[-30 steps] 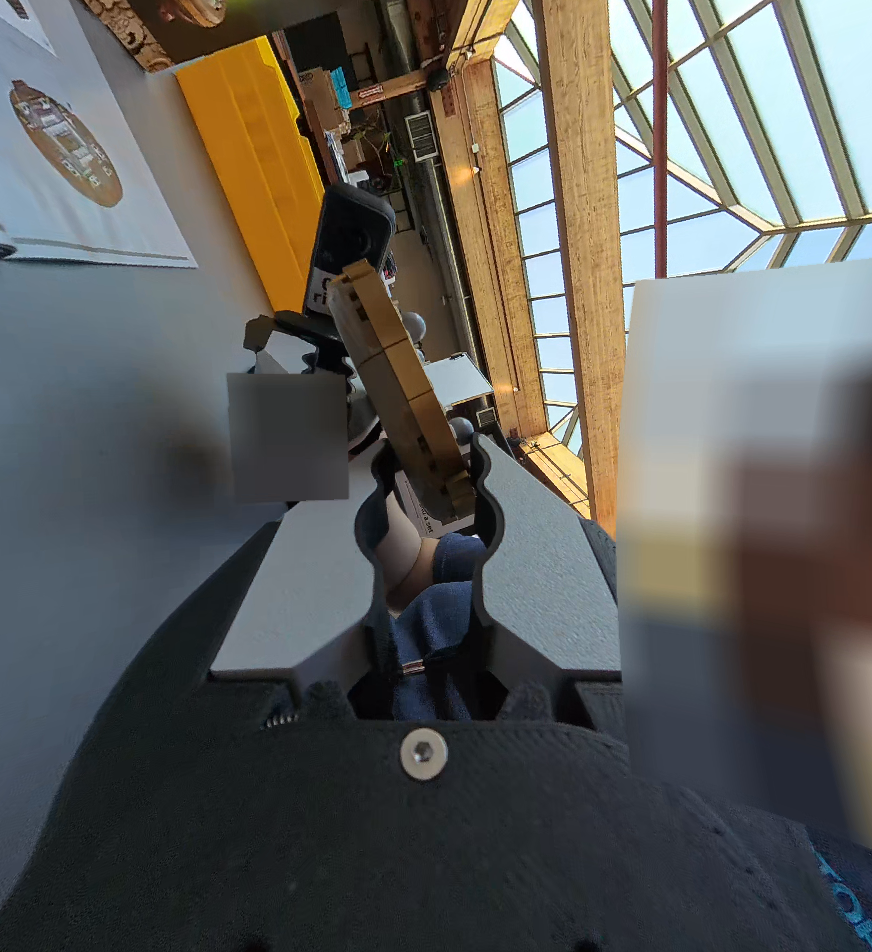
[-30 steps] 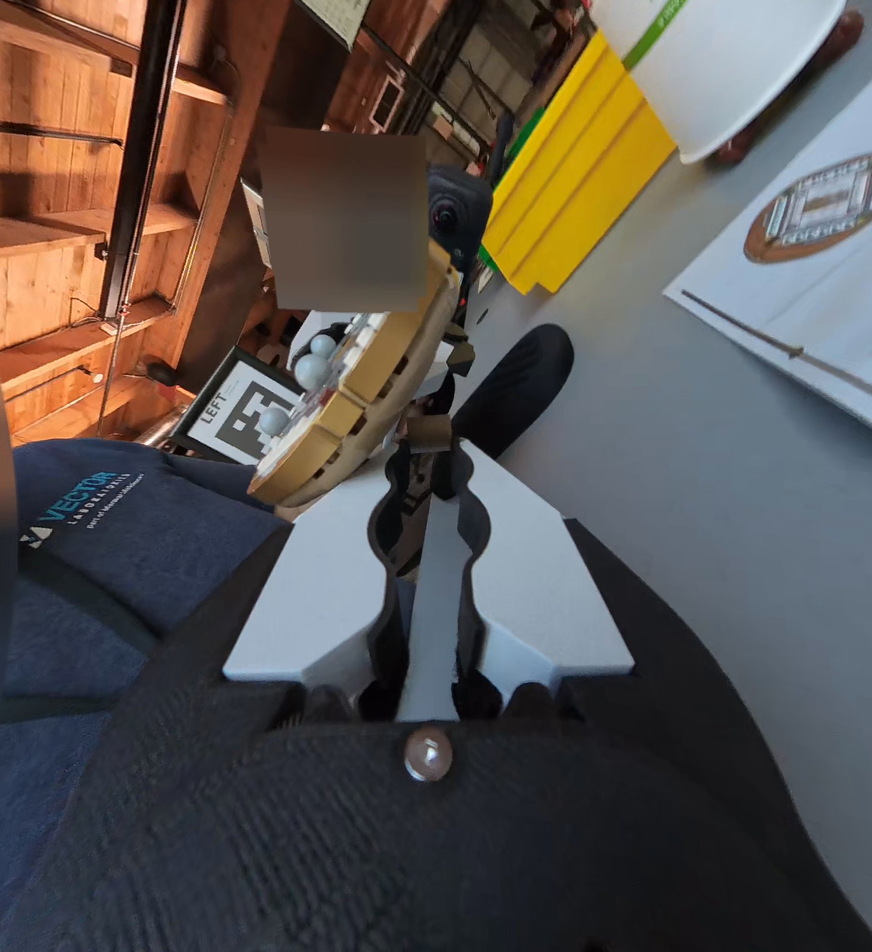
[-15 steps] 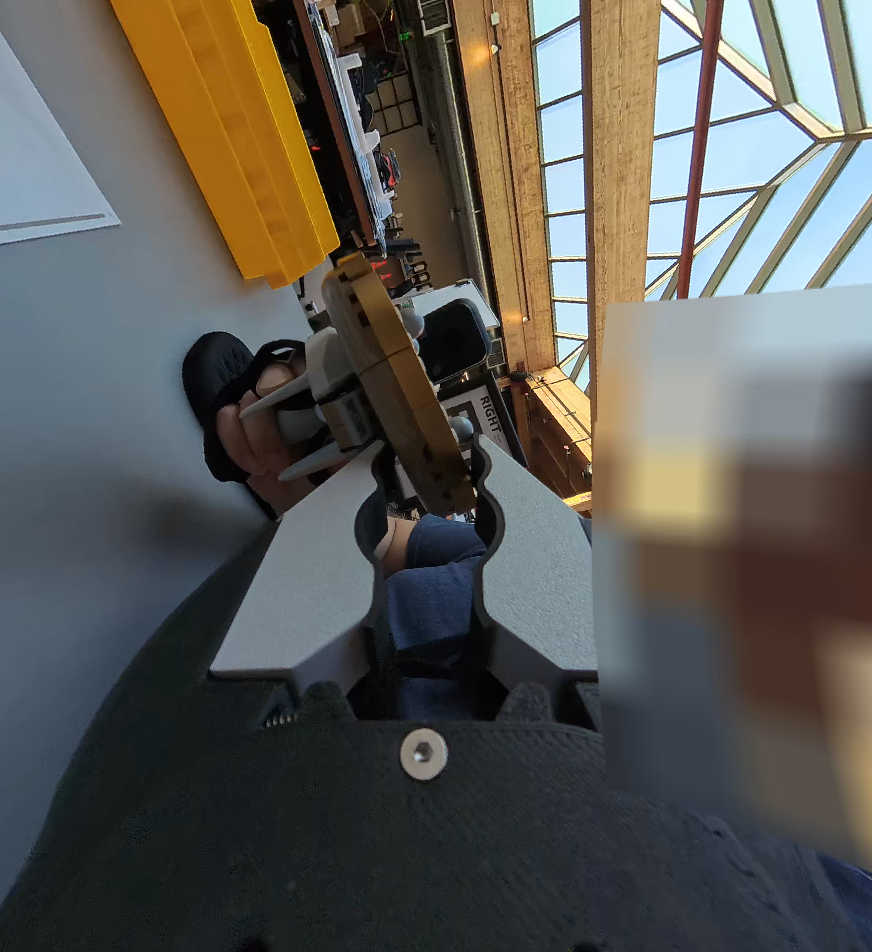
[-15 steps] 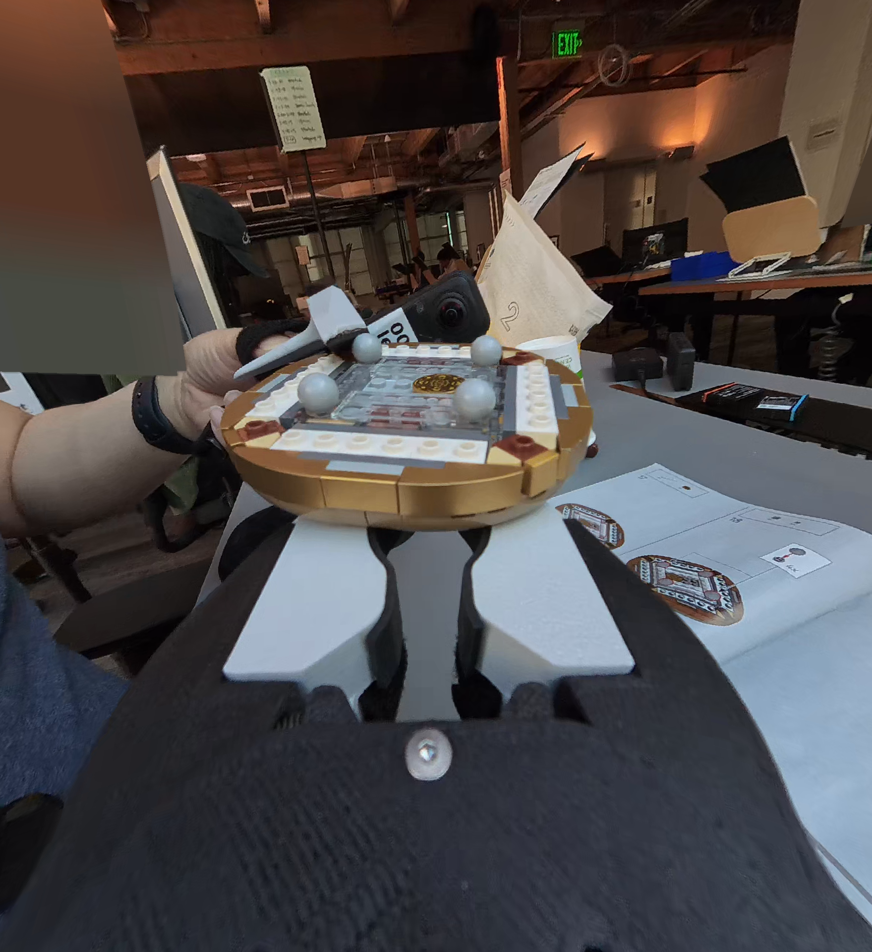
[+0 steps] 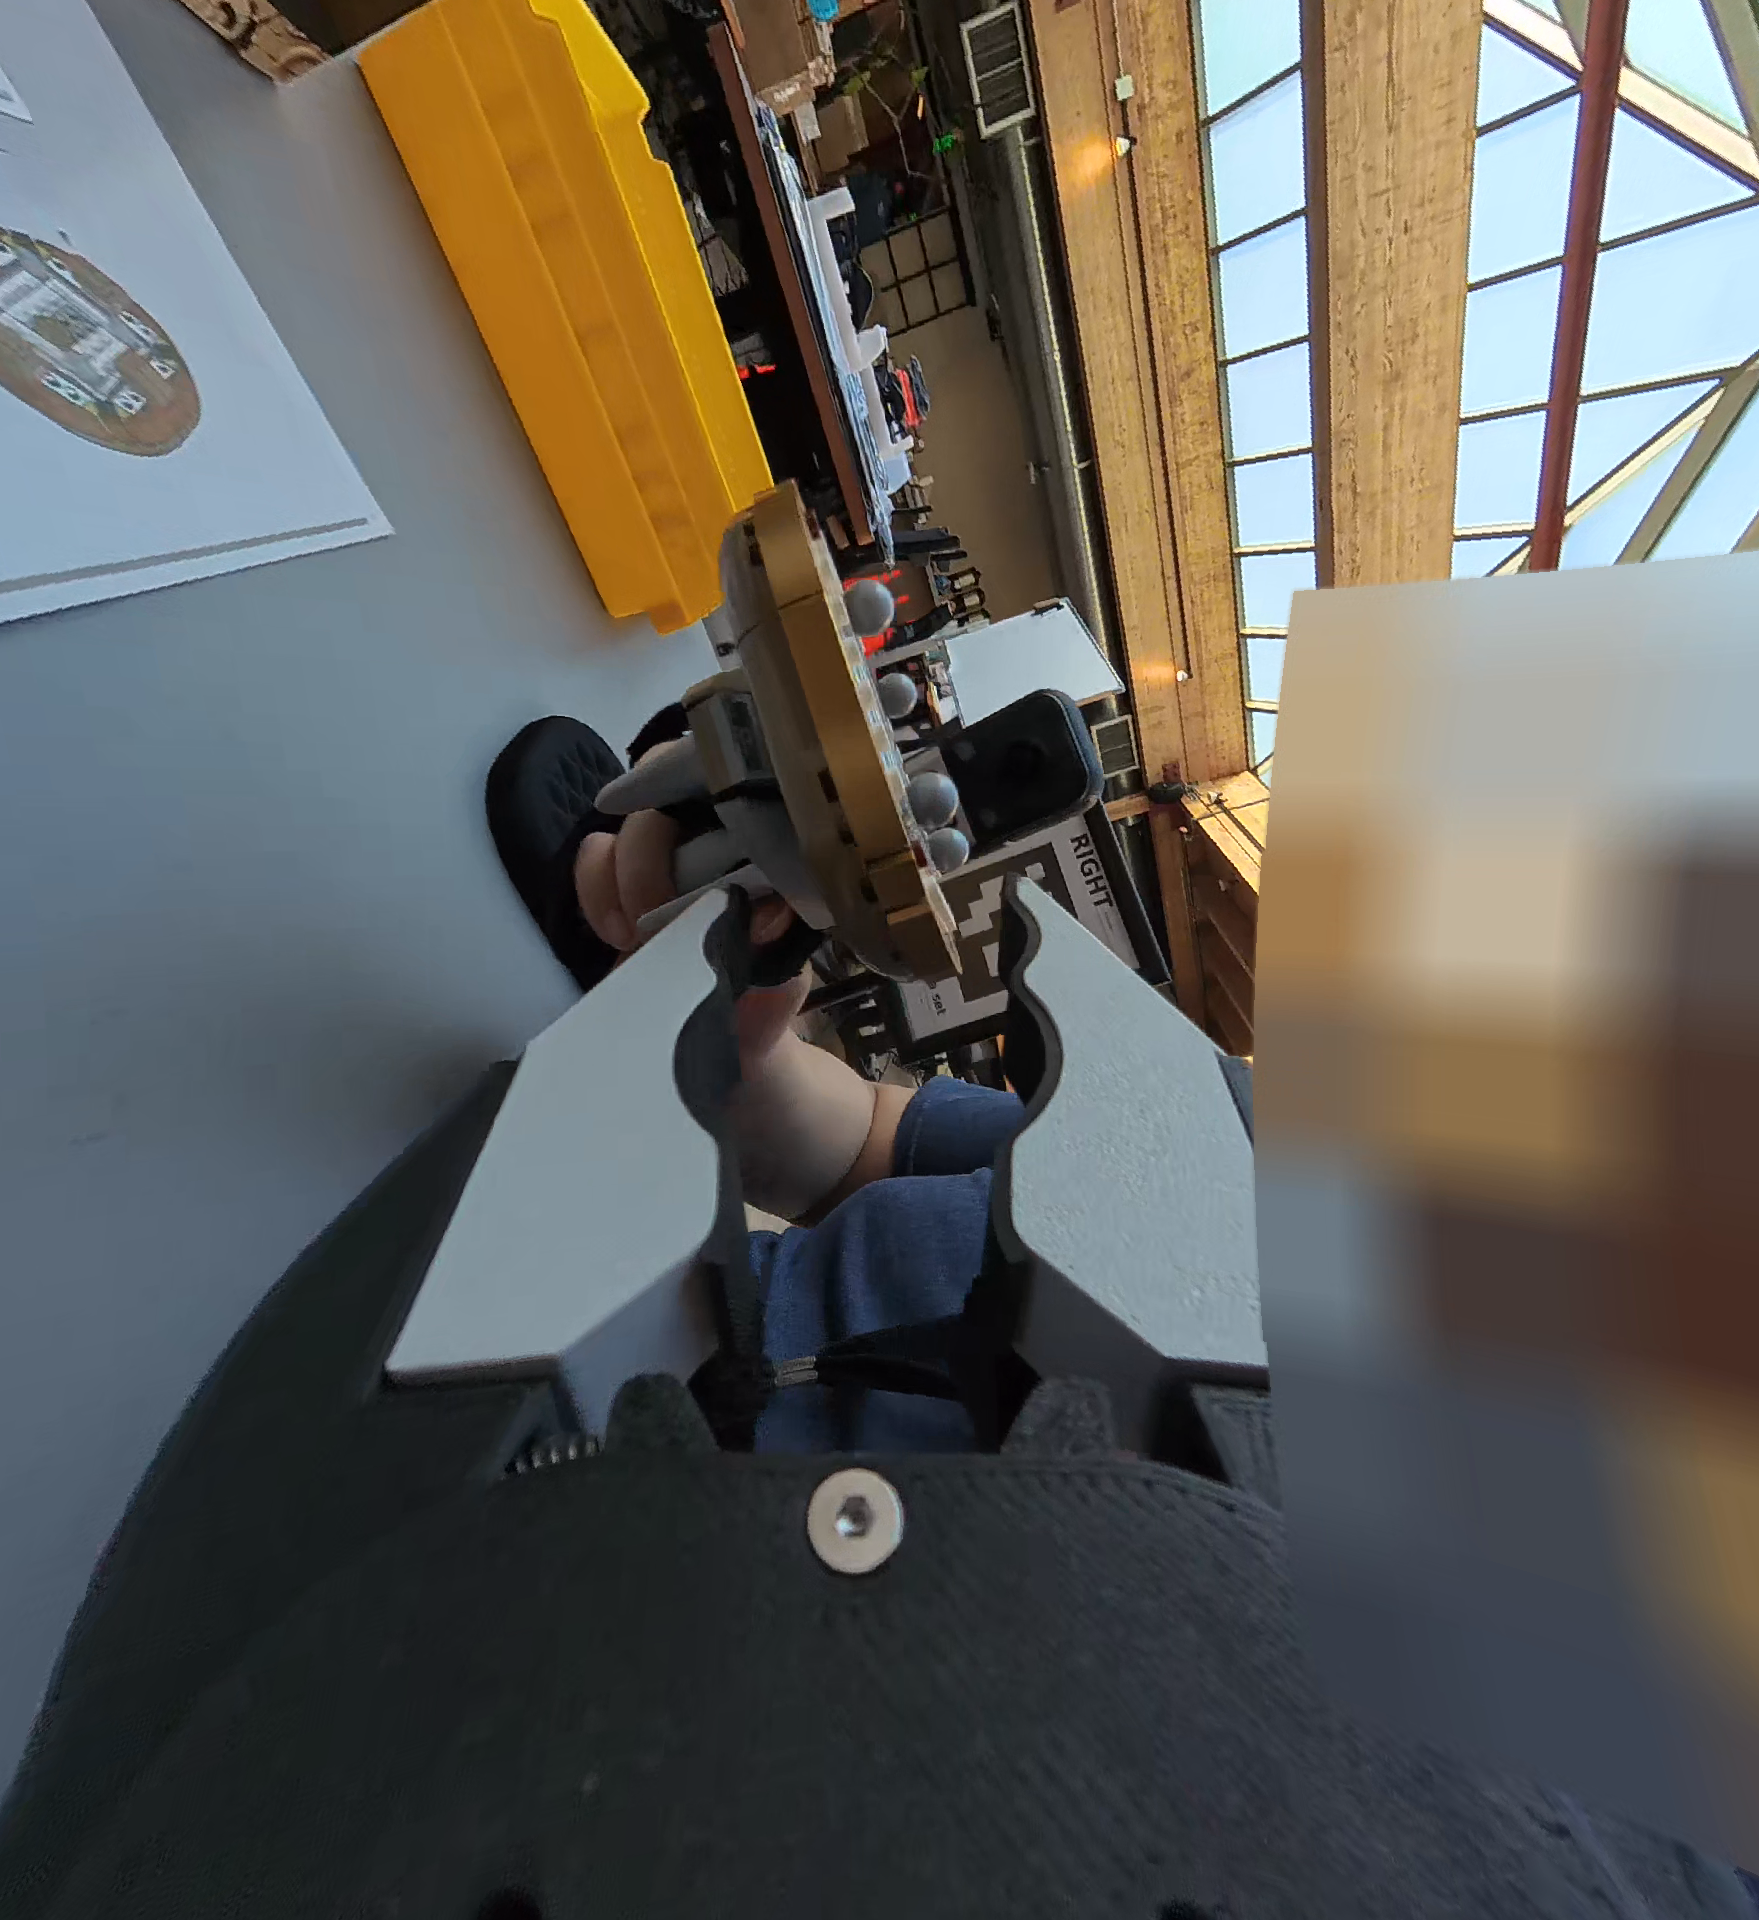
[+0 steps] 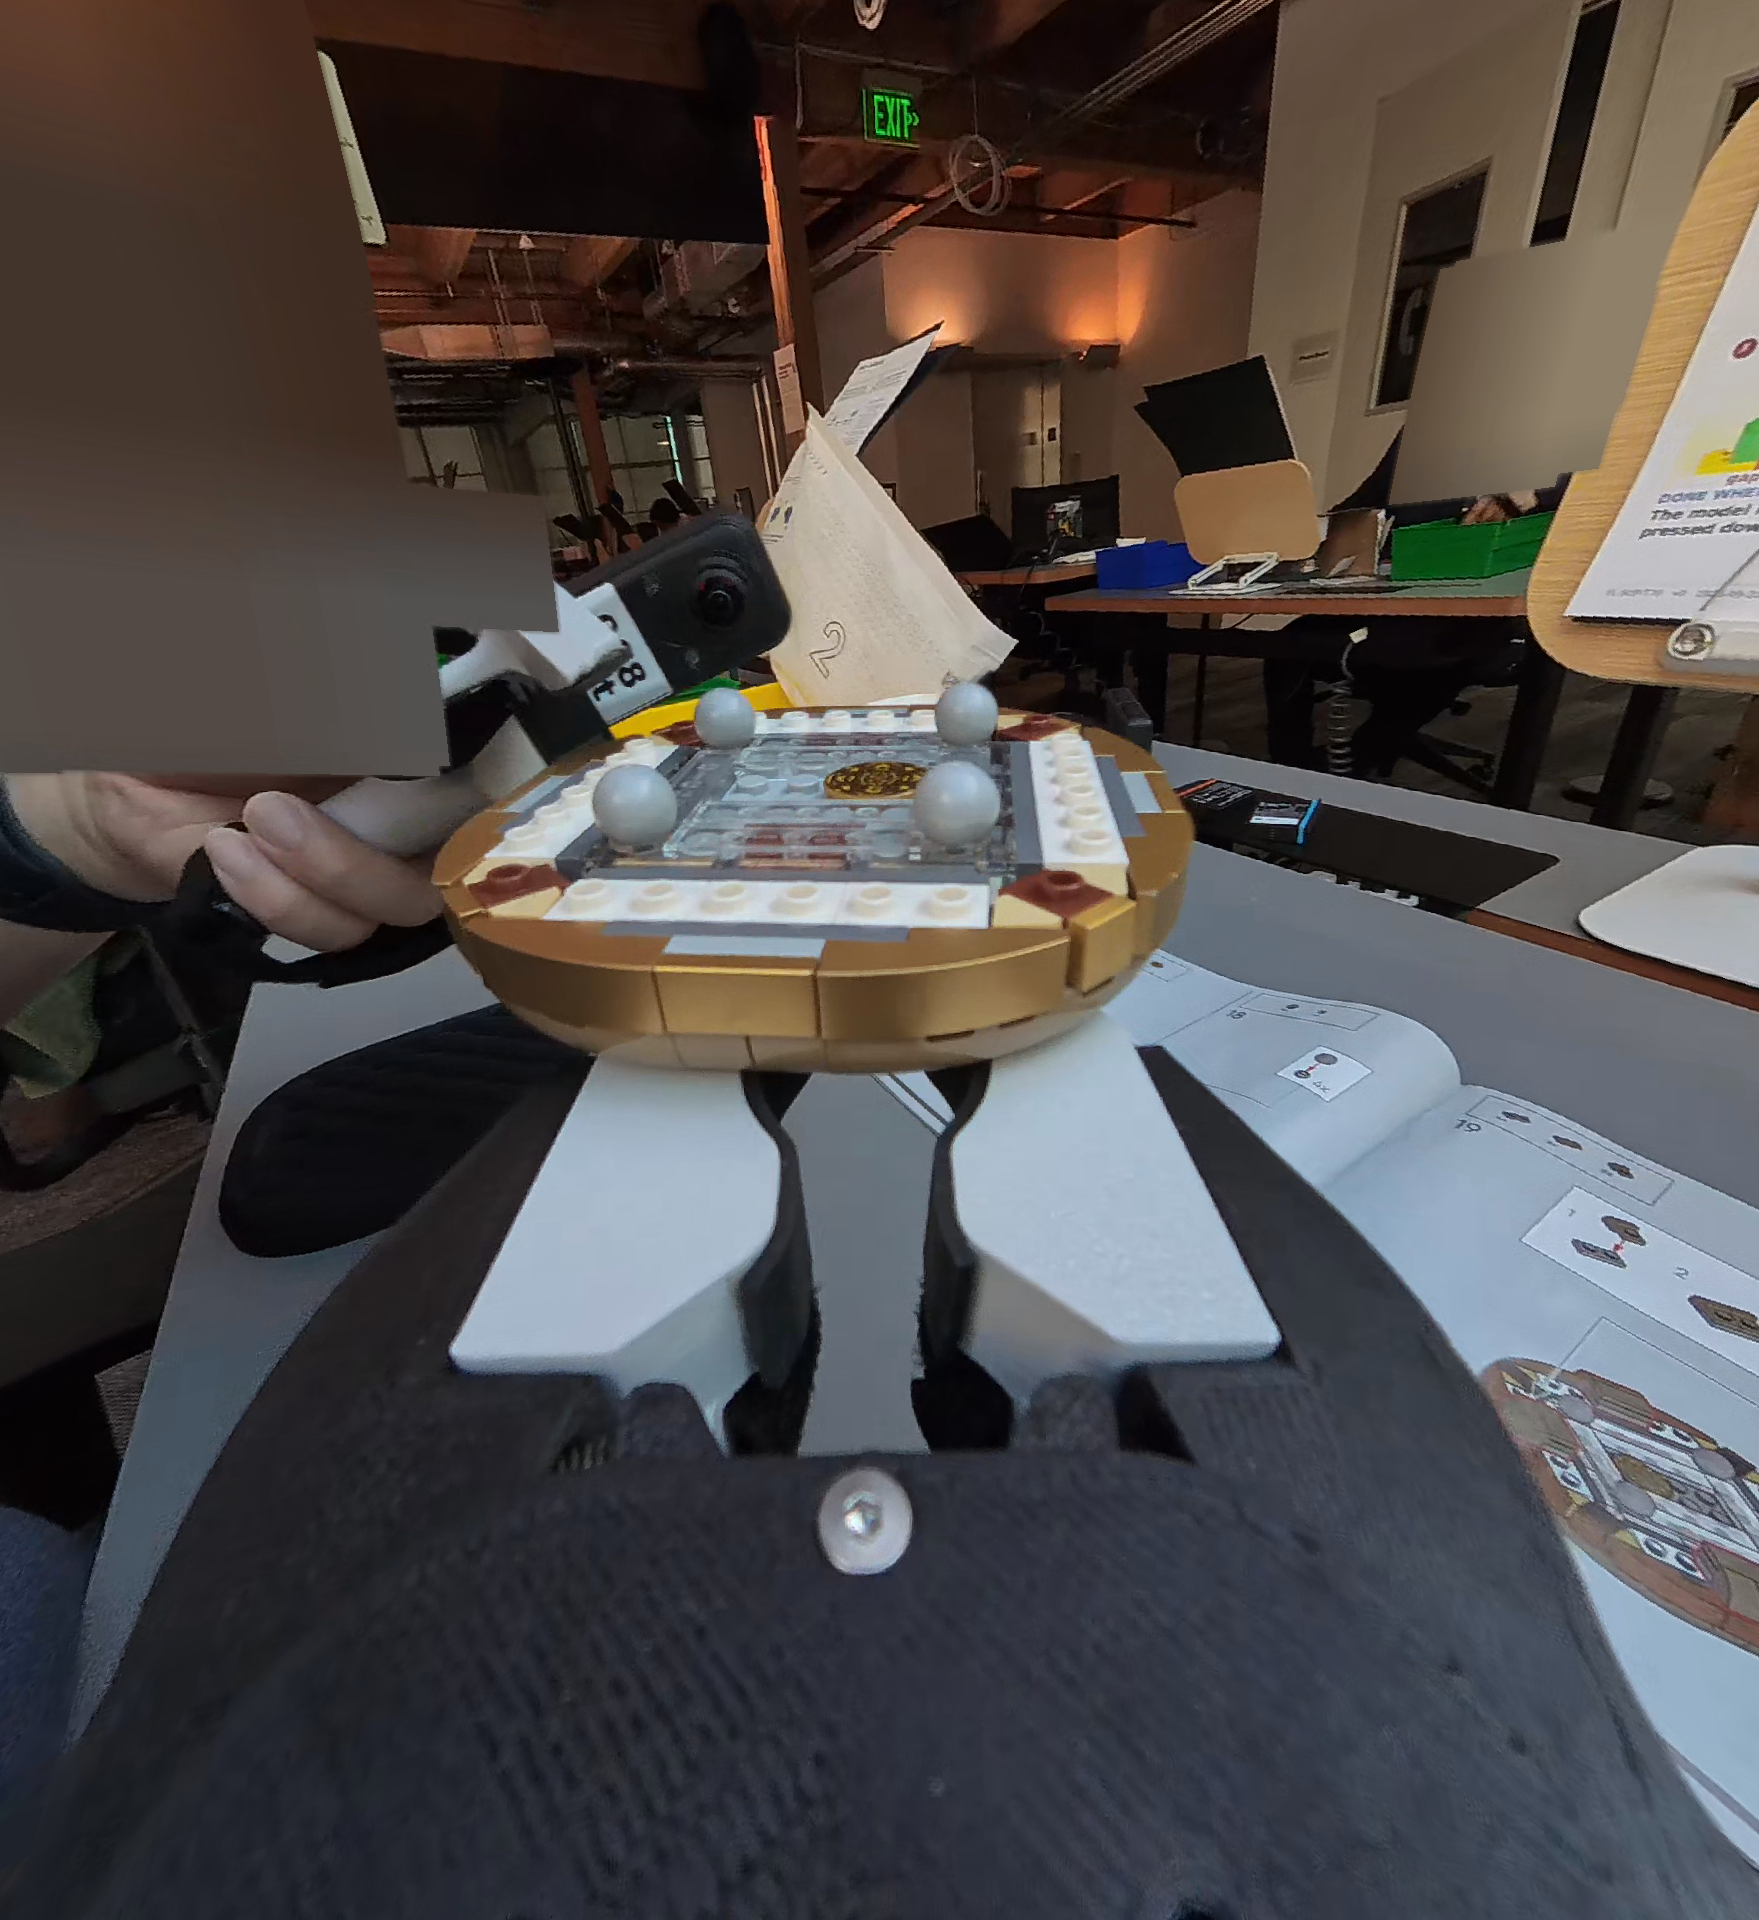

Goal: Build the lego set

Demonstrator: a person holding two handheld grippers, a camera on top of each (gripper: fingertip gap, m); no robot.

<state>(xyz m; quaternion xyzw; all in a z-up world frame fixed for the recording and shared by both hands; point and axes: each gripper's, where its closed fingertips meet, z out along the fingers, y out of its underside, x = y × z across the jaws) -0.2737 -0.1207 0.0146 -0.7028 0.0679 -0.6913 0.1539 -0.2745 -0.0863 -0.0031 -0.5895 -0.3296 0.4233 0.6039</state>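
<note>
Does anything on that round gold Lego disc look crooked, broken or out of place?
Nothing stands out. The disc sits level above the right gripper, its four grey balls upright at the corners of the clear centre panel, and the gold rim shows no gaps.

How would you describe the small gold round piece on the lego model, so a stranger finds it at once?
Find the round gold-rimmed lego model held above the grey table. Four grey balls stand on its clear middle plate; the gold disc lies flat between them, the only patterned piece.
</note>
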